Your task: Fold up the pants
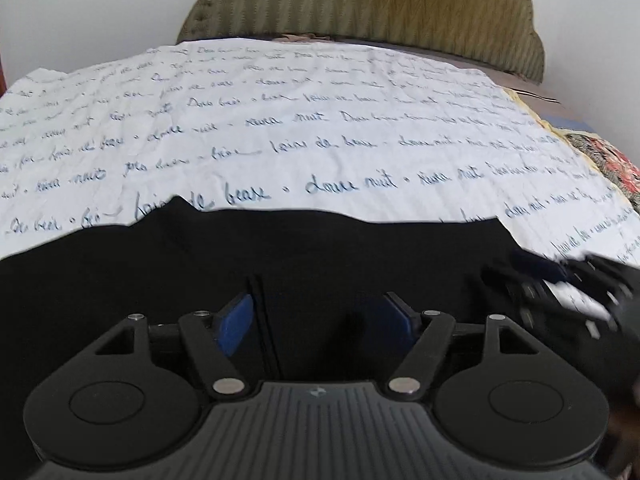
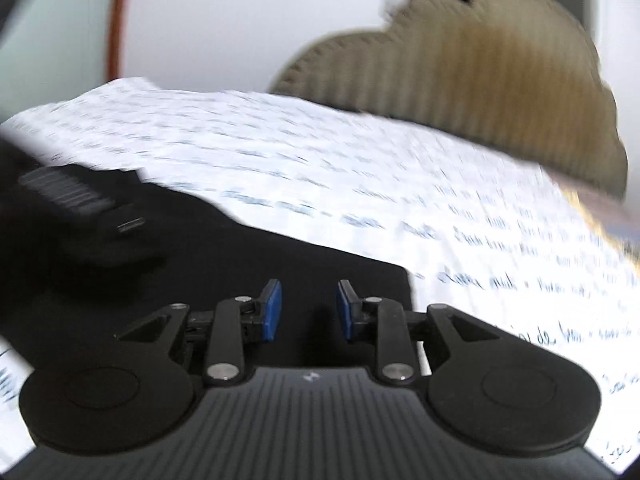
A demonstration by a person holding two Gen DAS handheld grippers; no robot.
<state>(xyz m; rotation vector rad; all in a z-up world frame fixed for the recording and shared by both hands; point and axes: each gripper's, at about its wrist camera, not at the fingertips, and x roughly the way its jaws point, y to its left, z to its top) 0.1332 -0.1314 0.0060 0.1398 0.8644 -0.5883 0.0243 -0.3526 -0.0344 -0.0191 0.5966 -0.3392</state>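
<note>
The black pants [image 1: 312,248] lie flat on a white bedsheet printed with blue handwriting [image 1: 280,120]. My left gripper [image 1: 318,320] is open just above the pants, its blue pads [image 1: 236,322] wide apart with nothing between them. The right gripper shows blurred at the right edge of the left wrist view [image 1: 568,296]. In the right wrist view the pants [image 2: 248,256] end in a square corner near the sheet [image 2: 400,208]. My right gripper [image 2: 308,310] is open over that corner, holding nothing. The left gripper's body [image 2: 80,200] is blurred at the left.
A ribbed olive-tan headboard [image 1: 380,12] stands behind the bed against a white wall. A floral patterned cover [image 1: 612,168] shows at the bed's right edge. An orange-brown pipe or frame [image 2: 118,20] runs up the wall at the left.
</note>
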